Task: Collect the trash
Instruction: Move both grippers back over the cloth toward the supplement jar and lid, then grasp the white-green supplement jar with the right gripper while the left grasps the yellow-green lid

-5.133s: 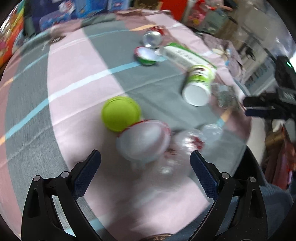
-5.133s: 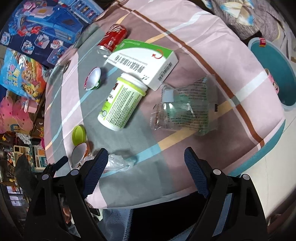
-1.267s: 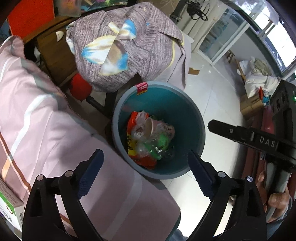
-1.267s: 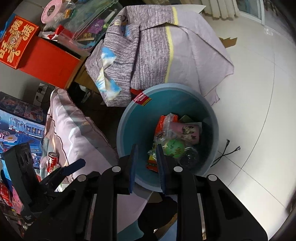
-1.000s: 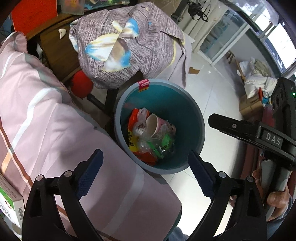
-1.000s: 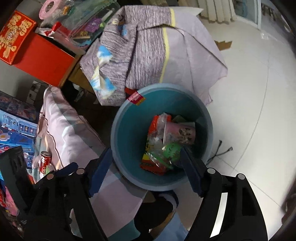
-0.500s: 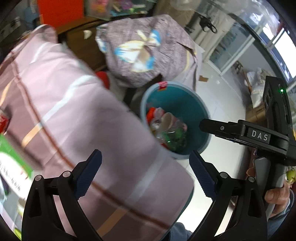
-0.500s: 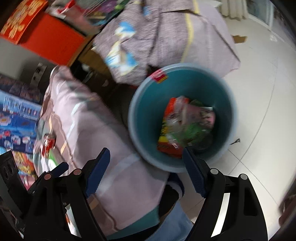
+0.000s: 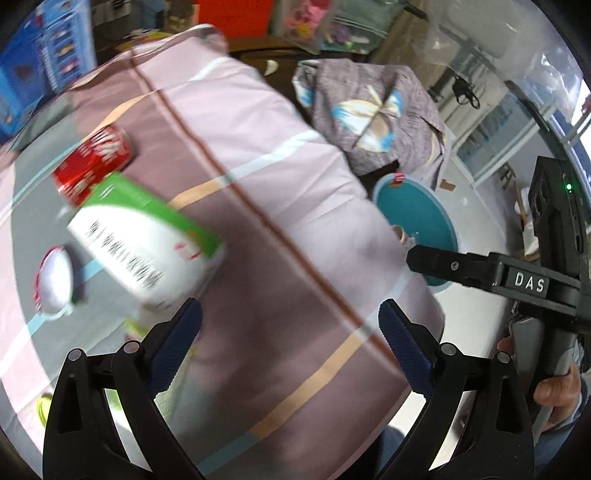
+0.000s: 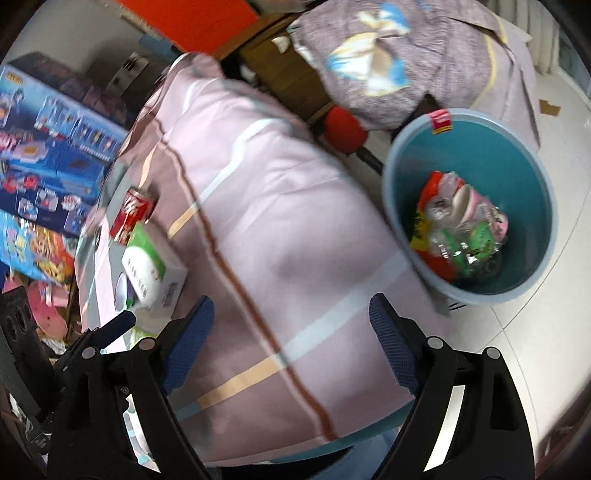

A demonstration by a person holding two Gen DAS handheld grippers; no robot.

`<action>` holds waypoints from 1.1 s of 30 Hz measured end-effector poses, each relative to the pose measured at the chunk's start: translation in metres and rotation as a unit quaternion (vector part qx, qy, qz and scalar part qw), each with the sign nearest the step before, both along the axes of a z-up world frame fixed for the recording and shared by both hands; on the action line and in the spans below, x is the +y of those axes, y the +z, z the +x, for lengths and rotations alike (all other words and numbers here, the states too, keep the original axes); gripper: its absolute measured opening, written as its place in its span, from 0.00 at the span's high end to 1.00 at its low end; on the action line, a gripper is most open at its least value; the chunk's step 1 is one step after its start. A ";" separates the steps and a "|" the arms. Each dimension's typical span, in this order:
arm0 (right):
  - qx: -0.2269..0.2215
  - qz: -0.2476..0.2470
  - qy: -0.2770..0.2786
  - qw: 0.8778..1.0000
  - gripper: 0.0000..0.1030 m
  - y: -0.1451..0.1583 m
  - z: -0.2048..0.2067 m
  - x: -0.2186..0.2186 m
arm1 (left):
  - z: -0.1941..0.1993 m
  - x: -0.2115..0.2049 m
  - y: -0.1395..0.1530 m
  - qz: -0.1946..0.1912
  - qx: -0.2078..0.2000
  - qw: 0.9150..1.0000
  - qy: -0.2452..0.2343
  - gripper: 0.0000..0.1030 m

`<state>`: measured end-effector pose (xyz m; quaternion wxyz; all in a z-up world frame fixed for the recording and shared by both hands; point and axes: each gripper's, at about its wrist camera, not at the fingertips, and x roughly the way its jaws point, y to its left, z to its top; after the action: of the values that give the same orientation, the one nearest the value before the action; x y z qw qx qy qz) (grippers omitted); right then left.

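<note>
My left gripper (image 9: 290, 328) is open and empty over the pink and grey cloth table (image 9: 280, 177). A green and white box (image 9: 144, 243), a red can (image 9: 94, 162) and a red-rimmed lid (image 9: 53, 280) lie on it to the left. My right gripper (image 10: 291, 325) is open and empty above the table's near edge. The teal trash bin (image 10: 424, 147) stands on the floor to the right, holding wrappers and a cup (image 10: 461, 221). It also shows in the left wrist view (image 9: 439, 210). The box (image 10: 153, 269) and can (image 10: 133, 214) show in the right wrist view too.
A chair draped in grey patterned cloth (image 9: 376, 110) stands behind the bin. Blue toy boxes (image 10: 48, 155) and an orange box (image 10: 192, 18) line the far side. The right gripper's body (image 9: 517, 280) crosses the left wrist view. White tiled floor (image 10: 535, 332) lies right of the table.
Both grippers have swung from above the bin back over the table. The right gripper, shut 1.3 s ago, has opened. The box, can and lid have come into view.
</note>
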<state>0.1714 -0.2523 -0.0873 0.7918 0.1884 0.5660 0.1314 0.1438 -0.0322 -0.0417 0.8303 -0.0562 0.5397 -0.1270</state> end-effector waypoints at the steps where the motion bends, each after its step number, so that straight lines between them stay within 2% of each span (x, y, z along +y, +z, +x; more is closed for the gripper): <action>1: -0.002 -0.003 0.006 1.000 0.20 0.002 -0.001 0.007 | -0.004 0.009 0.000 -0.002 -0.001 1.000 0.006 0.06; 10: -0.002 -0.016 0.030 0.999 0.20 0.011 -0.013 0.051 | -0.024 0.071 0.000 -0.022 -0.008 0.999 0.044 0.06; 13: 0.000 -0.025 0.042 0.999 0.20 0.012 -0.018 0.070 | -0.039 0.094 -0.001 -0.013 -0.013 0.998 0.055 0.06; 27: 0.028 -0.039 0.136 0.990 0.20 -0.008 -0.076 0.173 | -0.150 0.200 -0.024 0.029 -0.016 0.994 0.105 0.06; 33: 0.032 -0.051 0.156 0.986 0.20 -0.009 -0.071 0.212 | -0.150 0.237 -0.035 0.007 -0.010 0.988 0.152 0.06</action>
<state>0.1009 -0.0407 -0.0965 0.7515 0.0615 0.6197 0.2177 -0.0065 0.2052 -0.0771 0.8459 -0.1306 0.5172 0.0038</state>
